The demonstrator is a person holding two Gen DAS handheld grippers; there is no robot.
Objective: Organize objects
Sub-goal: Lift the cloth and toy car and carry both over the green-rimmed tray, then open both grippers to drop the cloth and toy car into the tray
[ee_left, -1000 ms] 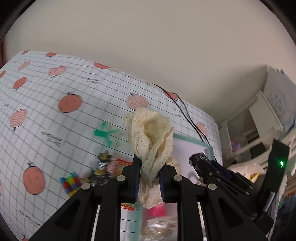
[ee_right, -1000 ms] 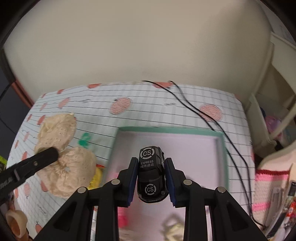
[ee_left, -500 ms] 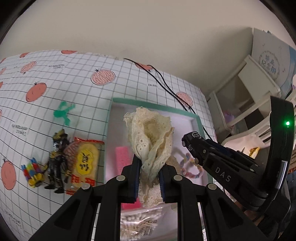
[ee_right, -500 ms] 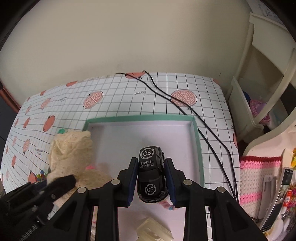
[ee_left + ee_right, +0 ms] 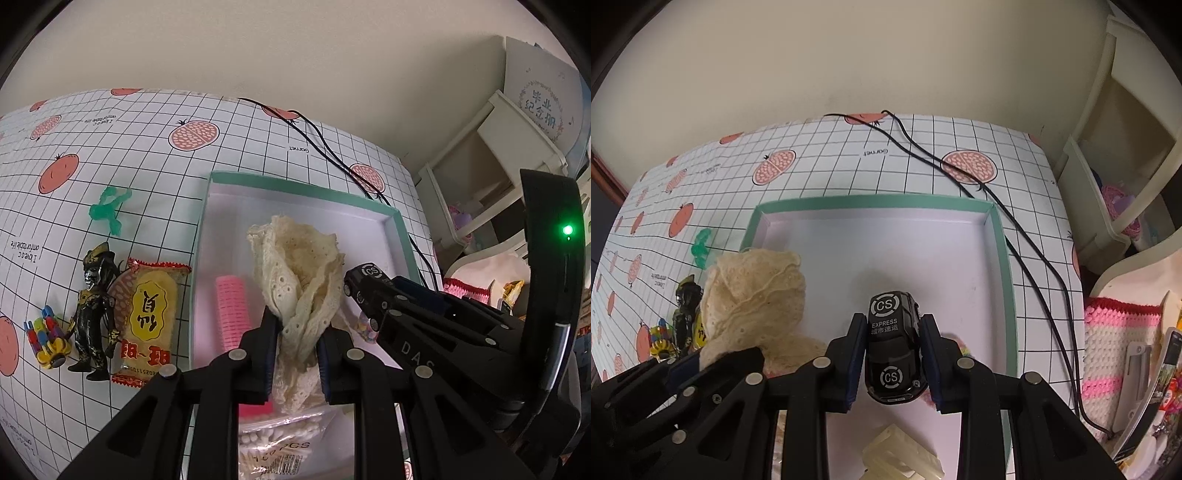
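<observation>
Now, from the left wrist, we see our left gripper (image 5: pixel 293 345) clenched on the lace cloth (image 5: pixel 297 273), above the teal tray (image 5: pixel 295 190), near its left wall.

From the right wrist, our right gripper (image 5: pixel 893 360) grips the toy car (image 5: pixel 894 345), nose toward the tray's far edge, over the bare floor.

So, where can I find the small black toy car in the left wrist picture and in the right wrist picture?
Left wrist view: the black toy car is right of centre, clamped in the right hand-held gripper, beside the lace cloth.
Right wrist view: the car is at lower centre, between the fingers, over the tray.
Shared landmark: the green-rimmed tray.
</observation>
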